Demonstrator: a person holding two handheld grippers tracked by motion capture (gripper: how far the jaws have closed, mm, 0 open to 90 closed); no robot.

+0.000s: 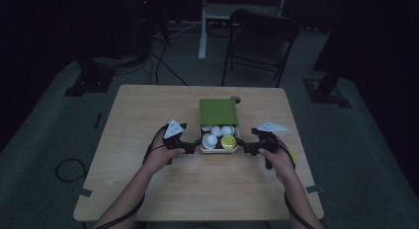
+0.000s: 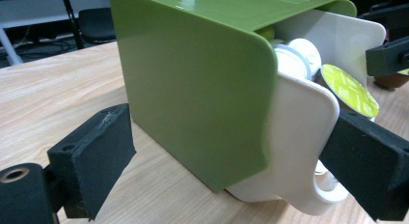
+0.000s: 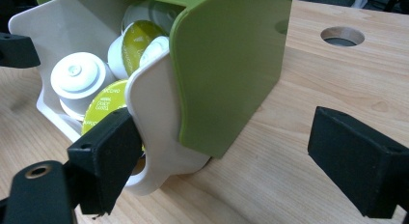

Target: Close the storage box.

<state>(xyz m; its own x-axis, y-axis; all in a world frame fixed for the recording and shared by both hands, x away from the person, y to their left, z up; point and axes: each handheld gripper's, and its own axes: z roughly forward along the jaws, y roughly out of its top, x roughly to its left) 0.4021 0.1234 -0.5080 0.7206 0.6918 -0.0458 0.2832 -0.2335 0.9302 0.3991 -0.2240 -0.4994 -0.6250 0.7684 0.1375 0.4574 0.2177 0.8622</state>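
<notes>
A green box [image 1: 218, 111] stands at the table's middle with its white drawer [image 1: 219, 151] slid out toward me. White and yellow-lidded capsules [image 1: 228, 141] lie in the drawer. My left gripper [image 1: 193, 149] is at the drawer's left side and my right gripper [image 1: 243, 149] at its right side. In the left gripper view the left gripper [image 2: 231, 171] is open, straddling the green box [image 2: 193, 89] and the drawer [image 2: 299, 137]. In the right gripper view the right gripper [image 3: 231, 161] is open, one jaw against the drawer [image 3: 154, 103], the other off the green box [image 3: 231, 64].
A round hole [image 3: 342, 35] in the wooden table [image 1: 148, 110] lies just behind the box. A small yellow object [image 1: 293, 155] sits by my right hand. A folding chair [image 1: 262, 41] and stand legs are on the floor beyond the table.
</notes>
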